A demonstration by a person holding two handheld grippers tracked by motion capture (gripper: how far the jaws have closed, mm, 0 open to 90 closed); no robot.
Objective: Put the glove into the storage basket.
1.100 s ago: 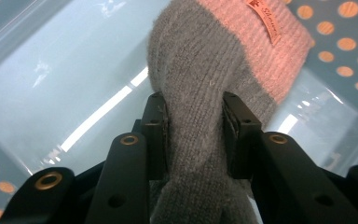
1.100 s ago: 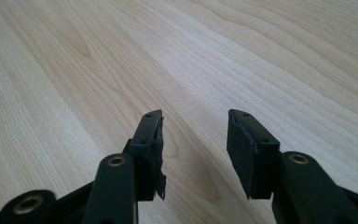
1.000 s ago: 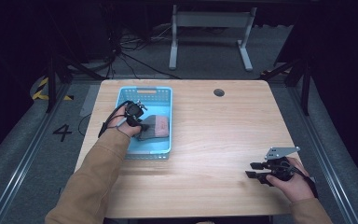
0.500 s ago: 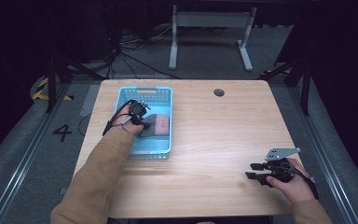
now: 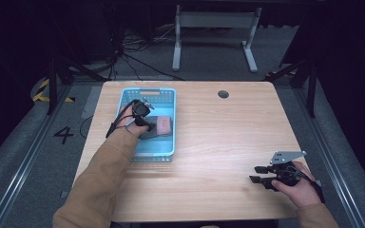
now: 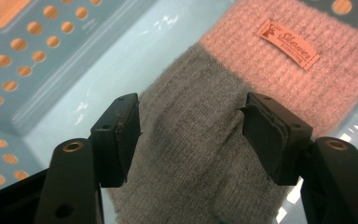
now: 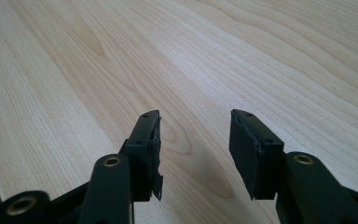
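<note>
**Left gripper over knitted item in basket; right gripper idle on table**

The left gripper (image 5: pixel 145 124) is positioned inside the blue perforated basket (image 5: pixel 167 93), which stands on the left half of the wooden table (image 5: pixel 228 137). Its fingers (image 6: pixel 121 135) are spread apart, one on each side of the grey section of a knitted item (image 6: pixel 200 154). In the left gripper view both pads sit close above the fabric; whether they touch it cannot be determined. No material is clamped between them.

The knitted item lies flat on the basket floor. It is grey with a pink cuff band (image 6: pixel 279 70), and the band carries a small sewn label (image 6: pixel 287 45). The pink end points toward the basket's right wall in the high view.

The right gripper (image 5: pixel 260 174) is held low over the near right corner of the table, well apart from the basket. Its fingers (image 7: pixel 144 149) are released, with bare wood grain visible between them
</note>
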